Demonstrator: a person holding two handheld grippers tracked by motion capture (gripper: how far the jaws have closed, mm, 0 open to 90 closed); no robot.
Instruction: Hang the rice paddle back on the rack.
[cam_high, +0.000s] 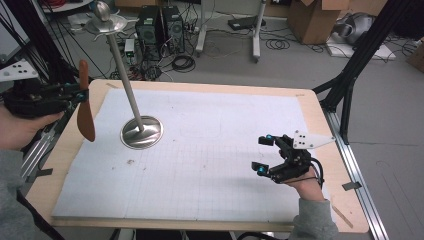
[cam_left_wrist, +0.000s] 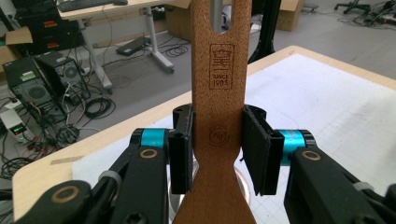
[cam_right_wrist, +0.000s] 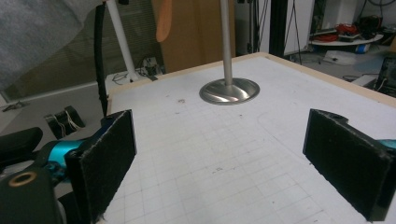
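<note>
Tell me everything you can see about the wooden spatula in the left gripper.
The wooden spatula is flat, reddish-brown wood with a slotted upper part, a burnt-in stamp and a small round mark, widening toward its lower end. It hangs roughly upright in the air over the table's left edge. The left gripper is shut on its narrow middle, one pad against each edge; nothing else touches it.

Even indoor light, soft shadows, slightly blurry

A brown wooden spatula (cam_high: 85, 102), stamped with a logo and pierced by a slot, hangs upright, blade down, above the tabletop's (cam_high: 70, 150) left edge.
</note>
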